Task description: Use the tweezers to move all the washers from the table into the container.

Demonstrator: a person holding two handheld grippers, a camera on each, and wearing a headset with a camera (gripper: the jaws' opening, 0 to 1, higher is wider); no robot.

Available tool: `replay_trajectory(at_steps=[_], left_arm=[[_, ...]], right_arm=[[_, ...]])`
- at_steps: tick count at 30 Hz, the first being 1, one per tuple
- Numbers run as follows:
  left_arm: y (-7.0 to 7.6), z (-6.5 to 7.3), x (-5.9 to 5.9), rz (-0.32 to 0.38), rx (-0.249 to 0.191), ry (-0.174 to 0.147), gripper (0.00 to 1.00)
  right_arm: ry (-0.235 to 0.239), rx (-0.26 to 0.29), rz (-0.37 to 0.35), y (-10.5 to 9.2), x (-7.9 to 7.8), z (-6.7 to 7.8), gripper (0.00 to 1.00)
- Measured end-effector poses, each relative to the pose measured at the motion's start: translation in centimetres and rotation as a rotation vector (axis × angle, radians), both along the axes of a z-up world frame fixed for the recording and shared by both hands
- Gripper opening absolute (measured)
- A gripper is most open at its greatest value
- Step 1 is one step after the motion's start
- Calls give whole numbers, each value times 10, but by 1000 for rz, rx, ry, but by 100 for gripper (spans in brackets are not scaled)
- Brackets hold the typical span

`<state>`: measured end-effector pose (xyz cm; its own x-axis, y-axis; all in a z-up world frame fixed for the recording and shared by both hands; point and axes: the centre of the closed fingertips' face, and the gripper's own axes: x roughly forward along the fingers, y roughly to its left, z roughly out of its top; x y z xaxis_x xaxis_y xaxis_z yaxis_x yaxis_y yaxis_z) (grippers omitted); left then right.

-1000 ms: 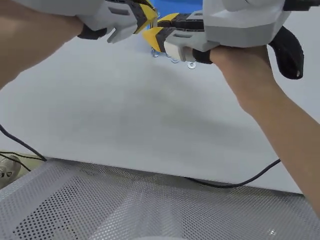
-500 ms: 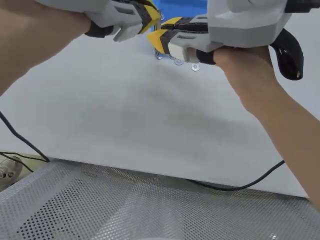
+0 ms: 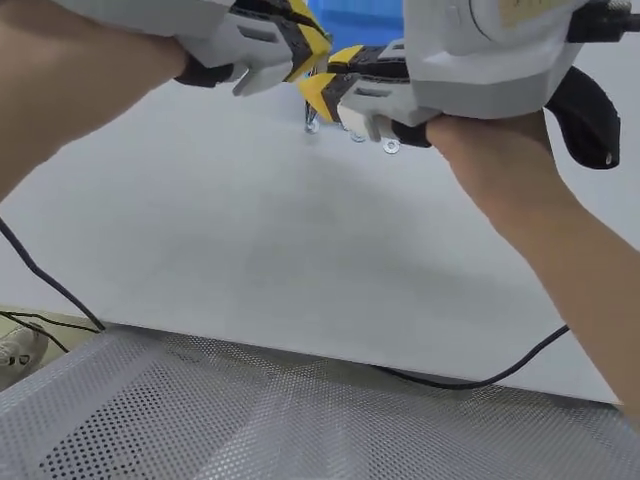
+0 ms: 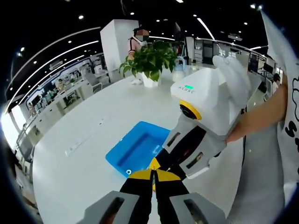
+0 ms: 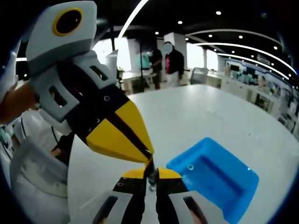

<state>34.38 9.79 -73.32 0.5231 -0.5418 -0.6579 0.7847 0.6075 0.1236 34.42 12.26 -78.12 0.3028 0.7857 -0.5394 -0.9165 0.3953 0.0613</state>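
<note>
Our right gripper (image 5: pixel 150 175) has its jaws closed on the thin tweezers (image 5: pixel 151 183). Our left gripper (image 4: pixel 154 173) has its jaws pressed together, tip to tip with the right ones. Just under the jaws, two washers (image 3: pixel 390 147) lie on the desk (image 3: pixel 250 230). Beyond the jaws sits the blue container (image 5: pixel 219 184), with a washer (image 5: pixel 190 167) inside.

White table (image 3: pixel 250 230), perforated metal shelf (image 3: pixel 200 420) (near edge); potted plant (image 4: pixel 150 58), ceiling striplights (image 5: pixel 133 16).

Glossy blue plastic container (image 5: pixel 219 183), matt white table (image 3: pixel 300 230)
</note>
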Motion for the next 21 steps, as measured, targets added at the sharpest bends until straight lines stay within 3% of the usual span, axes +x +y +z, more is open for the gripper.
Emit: replay_trajectory(at_steps=[12, 21], left_arm=[[-9, 43, 7, -31, -26, -110, 0], [-10, 49, 15, -44, -25, -133, 0]], right_arm=[[-91, 36, -36, -8, 13, 41, 3], [-144, 5, -33, -9, 23, 47, 3]])
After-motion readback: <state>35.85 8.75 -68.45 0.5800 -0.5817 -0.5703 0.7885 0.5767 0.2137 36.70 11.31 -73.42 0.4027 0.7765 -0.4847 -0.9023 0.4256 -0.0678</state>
